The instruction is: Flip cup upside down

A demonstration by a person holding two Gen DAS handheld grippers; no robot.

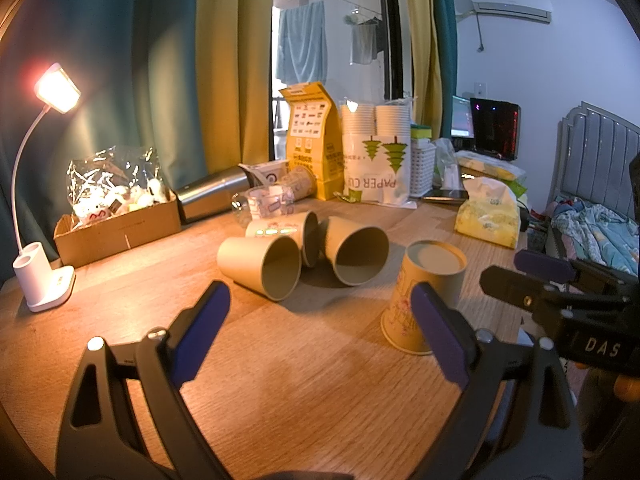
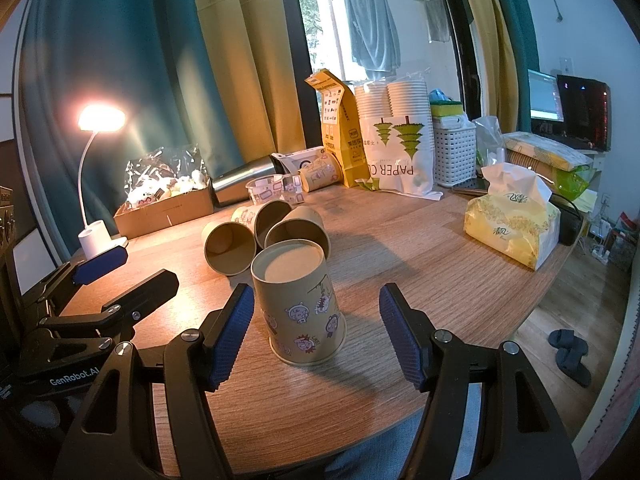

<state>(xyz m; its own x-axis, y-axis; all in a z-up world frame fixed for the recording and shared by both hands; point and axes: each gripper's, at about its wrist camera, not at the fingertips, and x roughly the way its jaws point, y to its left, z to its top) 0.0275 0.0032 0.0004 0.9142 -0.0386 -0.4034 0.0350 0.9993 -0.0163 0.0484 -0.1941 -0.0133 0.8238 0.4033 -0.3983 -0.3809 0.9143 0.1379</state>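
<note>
The printed paper cup (image 2: 301,309) stands upside down on the wooden desk (image 2: 420,264), rim on the wood and base upward, near the front edge; the right gripper (image 2: 316,332) has its blue-padded fingers (image 2: 234,334) spread wide to either side of the cup, touching it nowhere; in the left wrist view the same cup (image 1: 424,296) sits toward the desk's right side, partly behind one pad of the left gripper (image 1: 320,332), whose fingers (image 1: 202,330) also stand wide apart over bare wood and hold nothing. Just behind the upturned cup, toward the middle of the desk, three more paper cups (image 2: 264,236) lie on their sides in a cluster, mouths facing the cameras. At the left edge a lit desk lamp (image 1: 44,184) stands beside a cardboard tray (image 1: 120,228) of wrapped items; along the back edge are a steel flask (image 2: 244,180) lying down, a yellow paper bag (image 2: 340,132) and a sleeve of stacked paper cups (image 2: 396,136); a tissue pack (image 2: 512,220) rests near the right edge.
</note>
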